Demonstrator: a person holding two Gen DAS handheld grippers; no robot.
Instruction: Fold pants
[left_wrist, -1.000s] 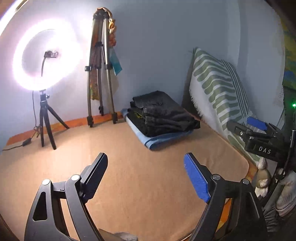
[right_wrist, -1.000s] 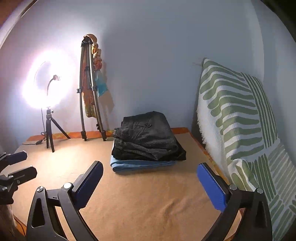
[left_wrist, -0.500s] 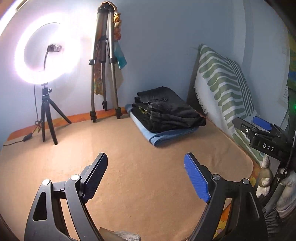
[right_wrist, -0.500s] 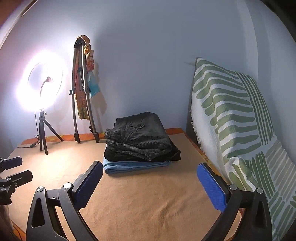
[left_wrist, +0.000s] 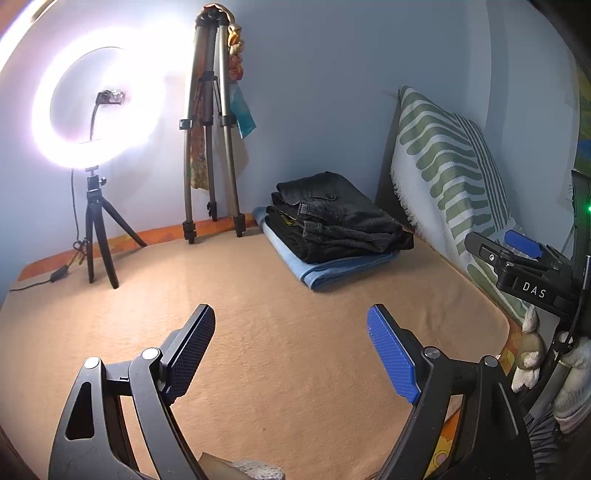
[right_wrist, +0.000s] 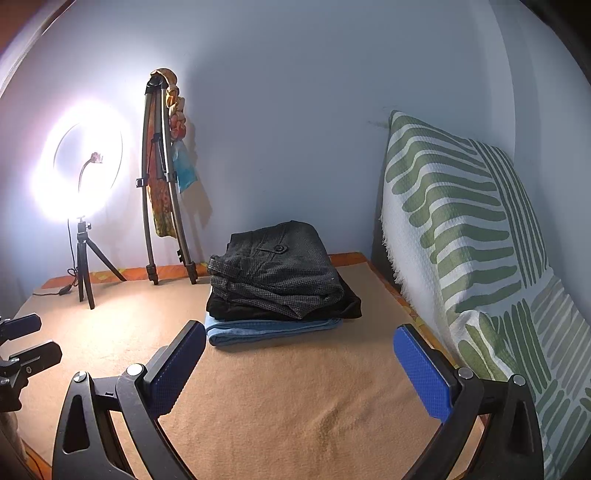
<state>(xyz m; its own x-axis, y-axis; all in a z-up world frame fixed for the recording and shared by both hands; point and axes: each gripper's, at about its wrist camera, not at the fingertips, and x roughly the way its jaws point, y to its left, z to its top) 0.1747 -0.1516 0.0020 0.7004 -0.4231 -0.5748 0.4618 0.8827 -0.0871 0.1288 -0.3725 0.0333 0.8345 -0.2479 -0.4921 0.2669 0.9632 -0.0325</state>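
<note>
tan blanket (right_wrist: 295, 406) under a pale wall, bare in front of the folded pants (right_wrist: 280, 273). stacked at the back, beside the striped pillow (right_wrist: 461, 229). drifted slightly since a second before; left gripper (left_wrist: 291, 354) and right gripper (right_wrist: 299, 365) spread, holding nothing. probably finished.

Three folded garments (right_wrist: 280, 280) stacked, two tripods (right_wrist: 162, 184), one ring light (right_wrist: 83, 162), one striped pillow (right_wrist: 461, 236)

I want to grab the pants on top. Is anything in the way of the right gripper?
Nothing visible. Only bare blanket lies between the open right gripper and the pants, which top the stack, nothing on them.
</note>
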